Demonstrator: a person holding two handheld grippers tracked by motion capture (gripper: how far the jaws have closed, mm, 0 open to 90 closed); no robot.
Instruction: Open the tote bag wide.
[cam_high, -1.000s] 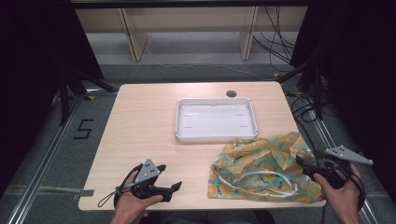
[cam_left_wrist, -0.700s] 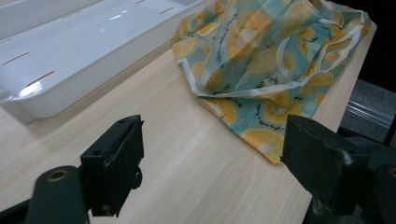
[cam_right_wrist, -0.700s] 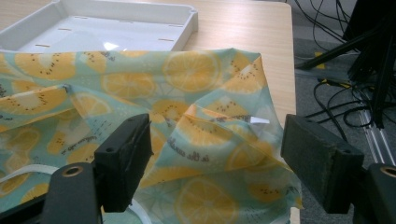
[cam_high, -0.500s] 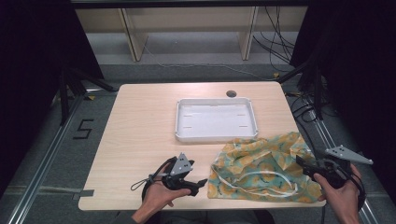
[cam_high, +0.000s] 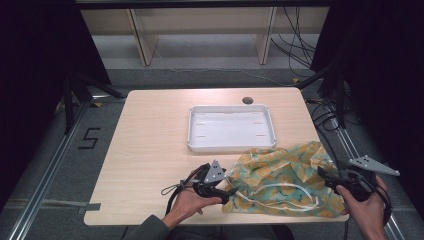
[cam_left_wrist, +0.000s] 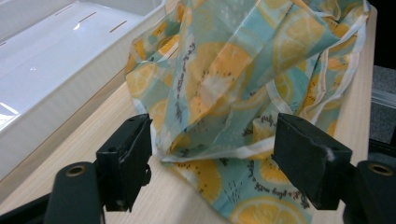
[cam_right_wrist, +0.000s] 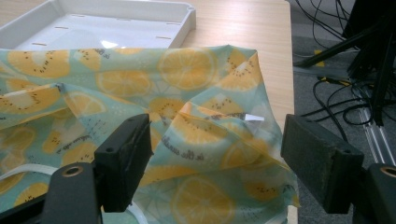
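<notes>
A lemon-print cloth bag (cam_high: 280, 177) lies crumpled on the near right part of the desk (cam_high: 150, 150), its far edge just beside the near wall of a white tray (cam_high: 231, 146) that sits in the middle of the desk. The bag's white straps (cam_high: 280, 192) loop across its near side.

The left gripper (cam_high: 227, 192) lies low over the desk at the bag's left edge, held in the person's left hand (cam_high: 192, 202). Its jaws have just been closing, yet they stand apart; in the left gripper view a folded corner of the bag (cam_left_wrist: 210, 135) lies between them, and the pads do not press on it. The tray (cam_left_wrist: 56, 70) shows at the upper left of that view.

The right gripper (cam_high: 327, 177) rests at the bag's right edge, near the desk's right corner, held in the right hand (cam_high: 367, 210). Its jaws are wide apart, with a raised fold of the bag (cam_right_wrist: 210, 126) between them and untouched by either pad. Cables (cam_right_wrist: 345, 107) lie on the floor beyond the desk's edge.
</notes>
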